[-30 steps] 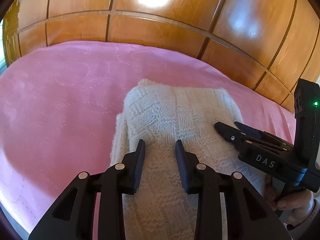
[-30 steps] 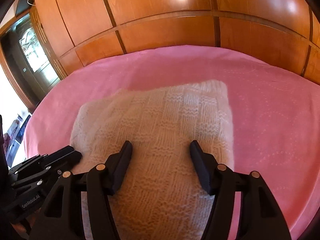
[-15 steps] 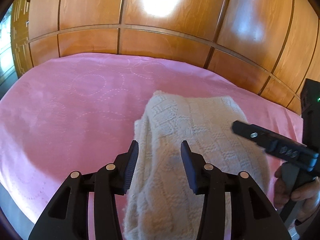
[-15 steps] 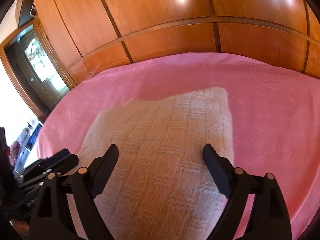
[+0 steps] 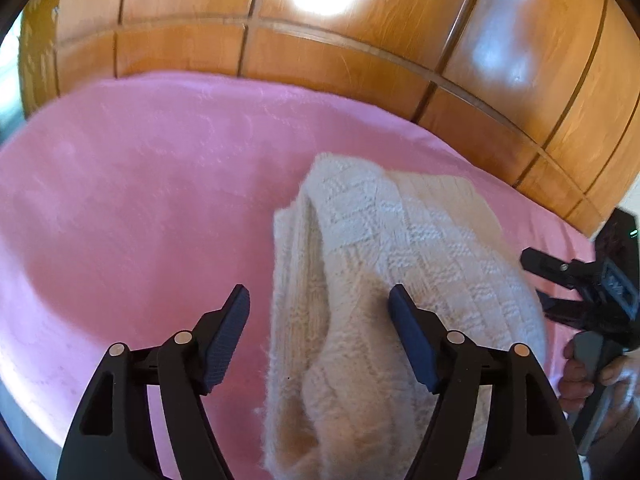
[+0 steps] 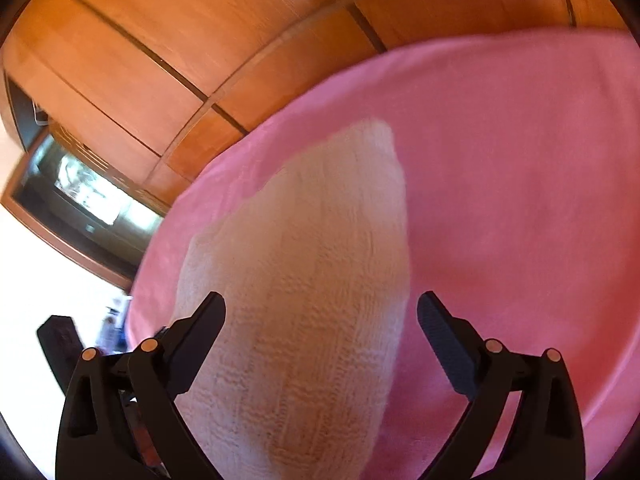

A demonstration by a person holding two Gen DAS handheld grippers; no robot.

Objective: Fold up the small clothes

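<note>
Cream knit right in the middle of it all: the folded garment (image 5: 400,264) lies on the pink bedspread (image 5: 140,200), a thick layered bundle with its stacked edges showing along the left side in the left wrist view. Behind the bed stands a wall of glossy wooden panelling (image 5: 360,48), a bright glare sitting high on it.

Left gripper (image 5: 318,320) now, and its jaws are opening as we watch. The fingers (image 5: 228,332) stand spread either side of the bundle's near left portion: the left one hangs over bare pink, clear of the wool, and the right one (image 5: 412,340) lies in front of the knit's top layer, though whether it touches the wool cannot be told. Nothing pinched there.

Over to the right wrist view, blurred and tilted. The right gripper (image 6: 320,316) is opening too, fingers (image 6: 440,328) flung wide. The garment (image 6: 312,280) runs up between them, but the right finger is well off over the bedspread (image 6: 520,200) and the left one (image 6: 200,328) sits at the bundle's left edge. No grip on the wool.

At the far right of the left wrist view, the right gripper (image 5: 556,288) shows again, with a hand (image 5: 600,376) wrapped round its handle just beside the bundle. In the right wrist view a dark framed glass door (image 6: 80,200) stands at the left, beyond the bed.
</note>
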